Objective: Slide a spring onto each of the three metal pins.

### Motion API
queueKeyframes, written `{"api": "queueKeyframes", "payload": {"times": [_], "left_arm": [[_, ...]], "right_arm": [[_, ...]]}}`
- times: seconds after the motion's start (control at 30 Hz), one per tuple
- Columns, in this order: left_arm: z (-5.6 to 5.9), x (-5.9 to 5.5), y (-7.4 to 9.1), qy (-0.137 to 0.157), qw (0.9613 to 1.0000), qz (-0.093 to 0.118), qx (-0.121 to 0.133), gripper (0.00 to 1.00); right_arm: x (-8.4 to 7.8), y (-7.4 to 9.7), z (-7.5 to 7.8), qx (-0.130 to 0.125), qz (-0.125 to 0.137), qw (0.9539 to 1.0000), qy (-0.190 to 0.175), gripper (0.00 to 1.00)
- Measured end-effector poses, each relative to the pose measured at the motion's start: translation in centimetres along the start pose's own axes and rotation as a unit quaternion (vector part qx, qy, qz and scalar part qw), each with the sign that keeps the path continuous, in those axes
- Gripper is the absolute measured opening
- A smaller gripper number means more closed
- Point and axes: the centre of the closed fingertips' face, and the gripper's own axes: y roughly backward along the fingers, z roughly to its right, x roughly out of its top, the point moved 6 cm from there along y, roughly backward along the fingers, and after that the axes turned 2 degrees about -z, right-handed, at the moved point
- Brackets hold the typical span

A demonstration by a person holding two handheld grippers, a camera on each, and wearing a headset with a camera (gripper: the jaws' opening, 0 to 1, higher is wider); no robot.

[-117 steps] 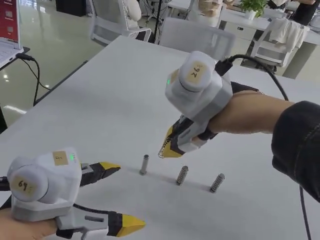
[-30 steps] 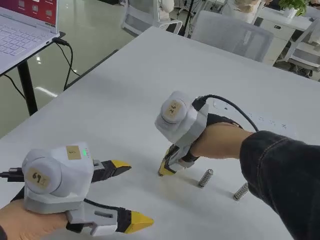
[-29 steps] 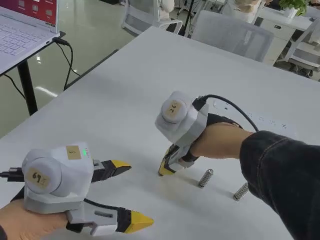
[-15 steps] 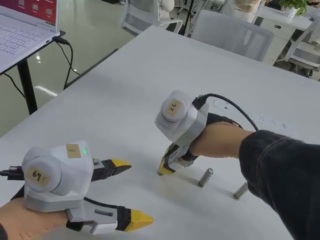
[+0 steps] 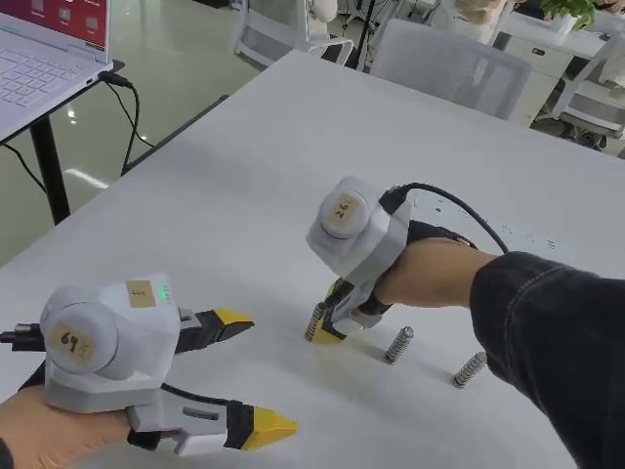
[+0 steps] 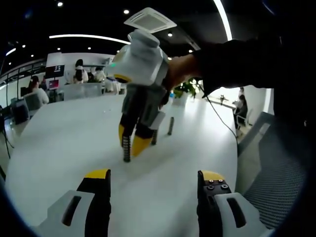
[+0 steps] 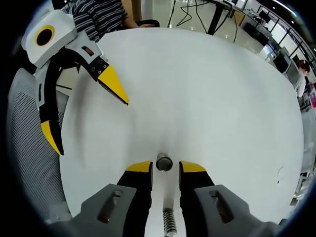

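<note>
**Right gripper at the nearest pin; left gripper held aside**

My right gripper (image 5: pixel 325 332) points down at the white table (image 5: pixel 244 176). Its yellow tips are at the foot of the nearest pin (image 5: pixel 314 320), which stands upright with a spring (image 5: pixel 313 315) sleeved over it. In the right gripper view my jaws stand close together with a narrow gap between them, and the round top of that pin (image 7: pixel 164 162) lies in the gap. I cannot tell whether the jaws press on it or only flank it. Lower in the same gap a few coils show, but I cannot tell which pin carries them.

The middle pin (image 5: pixel 398 344) and the far pin (image 5: pixel 470 368) continue the row to the right, apart from each other. Each is also sleeved in a coil.

My left gripper (image 5: pixel 249 371) hovers near the table's near edge, well apart from the row. Its jaws are spread wide and hold nothing.

In the left gripper view the right gripper (image 6: pixel 132 143) hangs over the table ahead, with the nearest pin (image 6: pixel 127 149) just beside its tips.

A black cable (image 5: pixel 459 210) runs from the right gripper across the table. A laptop (image 5: pixel 39 49) sits off the table to the left.
</note>
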Motion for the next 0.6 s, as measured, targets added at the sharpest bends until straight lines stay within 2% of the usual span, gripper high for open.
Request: {"api": "queueKeyframes", "payload": {"times": [0.23,0.6], "left_arm": [[0.2,0.2,-0.2,-0.003,1.0000,-0.001,-0.003,0.67],[0.1,0.4,-0.3,-0.006,1.0000,-0.005,-0.005,0.67]], "right_arm": [[-0.7,0.3,-0.1,0.004,0.004,0.9999,-0.009,0.24],[-2.0,0.9,0.2,-0.006,0.009,0.9997,-0.023,0.32]]}}
